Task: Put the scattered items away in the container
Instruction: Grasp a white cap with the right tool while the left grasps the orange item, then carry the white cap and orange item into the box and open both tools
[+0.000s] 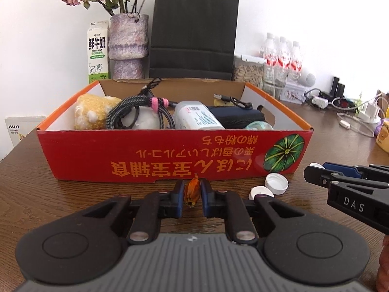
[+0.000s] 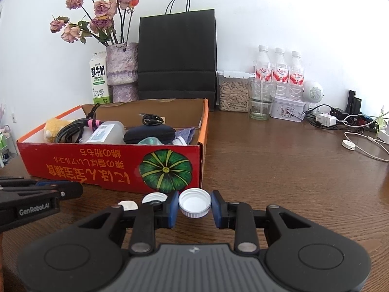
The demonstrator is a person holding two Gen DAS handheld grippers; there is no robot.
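gripping one orange wrapper (image 1: 192,192) — left gripper (image 1: 192,200), clamping one white cap (image 2: 194,202) — right gripper (image 2: 194,208), two caps (image 2: 154,197) loose, one red box (image 2: 109,168)

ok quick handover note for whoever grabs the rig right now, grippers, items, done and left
Left gripper: shut on a small orange dried-looking piece, just in front of the red cardboard box.
Right gripper: shut on a white plastic bottle cap, open side up, also in front of the box.
Done: box already holds a yellow plush toy, braided cable, white labelled bottle and dark zip pouch.
Left: drop both held items into the box, then collect the two other white caps on the wooden table.
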